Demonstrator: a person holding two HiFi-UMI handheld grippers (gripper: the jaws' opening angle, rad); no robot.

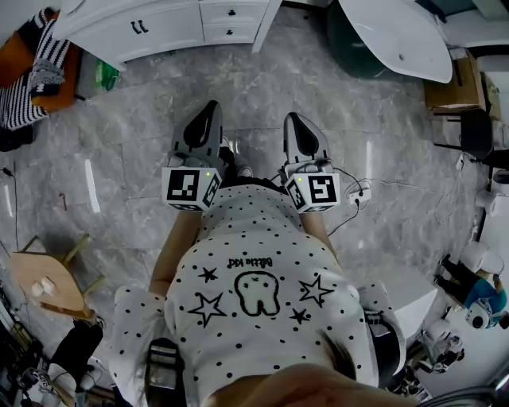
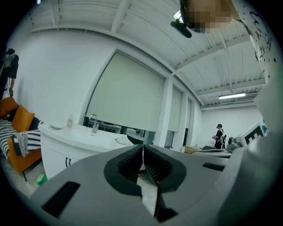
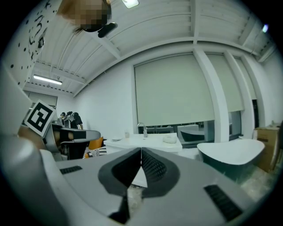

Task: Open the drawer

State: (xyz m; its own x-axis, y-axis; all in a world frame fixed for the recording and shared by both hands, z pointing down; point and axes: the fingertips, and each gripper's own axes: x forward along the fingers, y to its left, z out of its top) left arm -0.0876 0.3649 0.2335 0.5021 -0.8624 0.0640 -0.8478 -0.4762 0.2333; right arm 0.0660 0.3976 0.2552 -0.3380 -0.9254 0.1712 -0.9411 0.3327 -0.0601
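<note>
both tongs are closed with nothing in them: the left gripper [image 1: 211, 109] and the right gripper [image 1: 293, 119] each show ribbed pads pressed together in their own views, and both are held out over the grey marble floor [image 1: 103, 151]. the drawers are well apart from them, at the far edge of the head view. they are two stacked fronts in the white vanity cabinet [image 1: 159, 40], an upper drawer [image 1: 250, 11] and a lower drawer [image 1: 250, 32], each with a small dark knob [image 1: 231, 12] at its middle; the task does not say which one to open. to do the approach well, close the gap first and open one gripper's jaws before arriving. come at the knob level and square to the front, pinch it, then pull straight back. each front faces the person, with its long axis running sideways along the cabinet face, so it should slide out toward the person.
</note>
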